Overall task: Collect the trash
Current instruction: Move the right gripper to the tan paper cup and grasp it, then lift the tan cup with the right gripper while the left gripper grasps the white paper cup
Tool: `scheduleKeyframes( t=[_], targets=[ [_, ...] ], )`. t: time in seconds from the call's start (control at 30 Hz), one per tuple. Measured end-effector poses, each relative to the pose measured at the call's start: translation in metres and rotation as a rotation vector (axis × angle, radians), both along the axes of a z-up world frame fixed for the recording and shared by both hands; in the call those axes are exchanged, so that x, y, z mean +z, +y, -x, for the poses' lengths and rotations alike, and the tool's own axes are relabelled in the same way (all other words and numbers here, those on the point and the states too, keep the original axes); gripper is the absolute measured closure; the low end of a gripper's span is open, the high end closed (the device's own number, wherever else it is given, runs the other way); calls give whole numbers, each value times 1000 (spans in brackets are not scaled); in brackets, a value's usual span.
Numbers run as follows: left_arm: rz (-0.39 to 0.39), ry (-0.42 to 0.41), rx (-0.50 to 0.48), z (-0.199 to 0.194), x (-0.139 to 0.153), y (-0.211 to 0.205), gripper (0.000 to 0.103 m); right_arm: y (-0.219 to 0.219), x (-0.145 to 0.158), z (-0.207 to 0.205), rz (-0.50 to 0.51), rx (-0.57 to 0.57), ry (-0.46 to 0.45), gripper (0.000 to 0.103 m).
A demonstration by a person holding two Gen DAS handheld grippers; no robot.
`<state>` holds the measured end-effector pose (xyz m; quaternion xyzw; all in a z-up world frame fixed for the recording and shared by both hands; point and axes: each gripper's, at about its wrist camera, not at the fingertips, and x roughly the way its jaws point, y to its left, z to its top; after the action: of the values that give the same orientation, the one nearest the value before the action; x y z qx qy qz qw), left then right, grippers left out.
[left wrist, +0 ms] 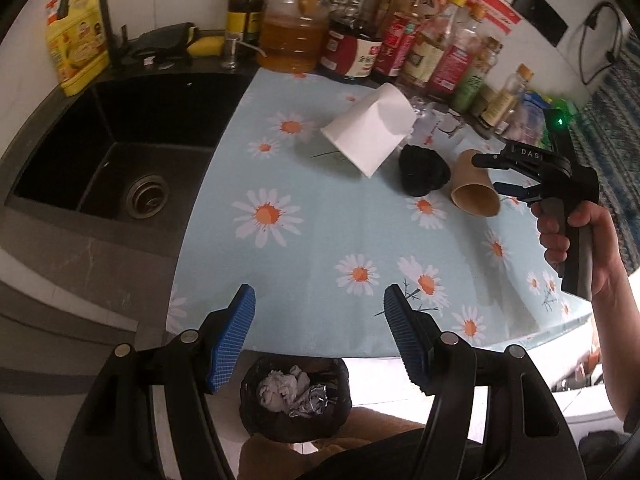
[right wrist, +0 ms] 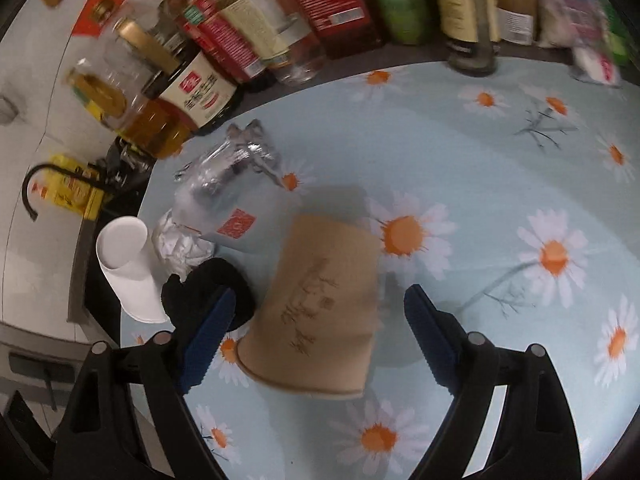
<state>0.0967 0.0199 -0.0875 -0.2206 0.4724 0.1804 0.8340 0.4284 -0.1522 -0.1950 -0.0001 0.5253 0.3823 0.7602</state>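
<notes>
My left gripper (left wrist: 320,300) is open and empty, above the counter's front edge and over a black-lined trash bin (left wrist: 294,398) that holds crumpled paper and foil. My right gripper (right wrist: 320,312) is open with a tipped brown paper cup (right wrist: 320,312) between its fingers, not clamped; the cup also shows in the left wrist view (left wrist: 474,188). A tipped white paper cup (left wrist: 370,130) (right wrist: 128,264), a black crumpled wad (left wrist: 422,170) (right wrist: 200,280), crumpled white paper (right wrist: 180,246) and a foil wrapper (right wrist: 232,164) lie on the daisy-print cloth (left wrist: 320,220).
A black sink (left wrist: 120,148) with faucet sits left of the cloth. Several bottles and jars (left wrist: 360,40) line the back wall. A yellow box (left wrist: 74,48) stands behind the sink. The right gripper (left wrist: 504,176), held in a hand, shows in the left wrist view.
</notes>
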Motion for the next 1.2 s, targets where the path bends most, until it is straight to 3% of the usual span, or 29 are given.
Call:
scheduleKeyframes(
  t=[0.1,0.27,0.57,0.8,1.0,1.17,1.2],
  targets=[
    [6,34,20,-5,-4,-2,38,8,-8,1,60,32,-14,36],
    [-30,69,0,-21,0,-11,38,1,-8,-2,25,47,9,44],
    [-107,95,-88,-73,11,-21,38,-41,10,3,-141,83,31,45],
    [-209,111,-164,-127,11,-12,38,-93,25,35,-287,144,19,45],
    [-153,149,-180,-171,-6,5,38,-138,23,62,-331,115,-2,45],
    [-223,218,-216,-197,-23,8,38,-166,6,76,-322,75,33,45],
    [-267,238,-223,-202,-26,8,38,-170,2,78,-319,69,46,45]
  ],
)
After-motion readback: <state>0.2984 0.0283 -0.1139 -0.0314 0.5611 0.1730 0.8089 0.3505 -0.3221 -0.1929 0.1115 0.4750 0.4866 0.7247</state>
